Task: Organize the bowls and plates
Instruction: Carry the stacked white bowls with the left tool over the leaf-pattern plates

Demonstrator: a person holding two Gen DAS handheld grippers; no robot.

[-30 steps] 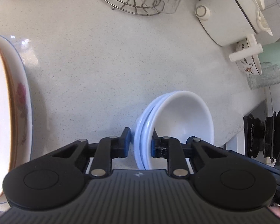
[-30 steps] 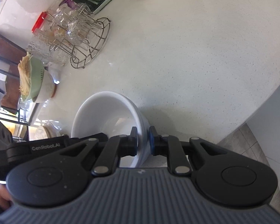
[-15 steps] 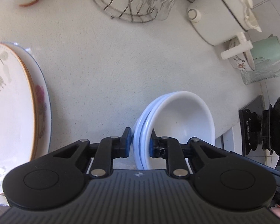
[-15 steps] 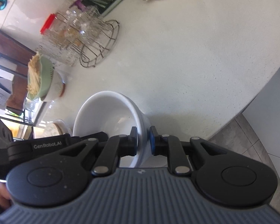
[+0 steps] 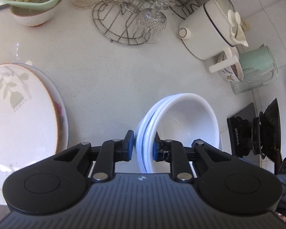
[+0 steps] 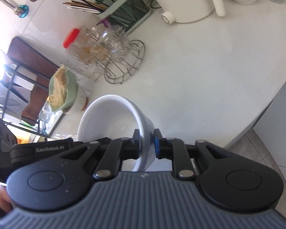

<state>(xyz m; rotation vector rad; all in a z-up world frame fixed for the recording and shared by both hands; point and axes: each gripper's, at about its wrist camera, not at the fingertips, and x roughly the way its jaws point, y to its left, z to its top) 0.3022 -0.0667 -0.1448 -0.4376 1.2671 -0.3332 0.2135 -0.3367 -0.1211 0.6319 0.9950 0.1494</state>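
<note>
Left gripper (image 5: 141, 145) and right gripper (image 6: 146, 143) both clamped on opposite rims of the bowls (image 5: 181, 122) — three nested, held clear of the table (image 5: 104, 72). Wide bare table at 12 o'clock; its edge (image 6: 267, 103) curving at 3. Two stacked plates (image 5: 19, 114) at 9 — rack (image 5: 124, 26) at 12.

The only readable text is "GenRobot.AI", in pale letters on the black body of the left gripper (image 6: 49, 149), at about 8 o'clock in the right wrist view.
</note>
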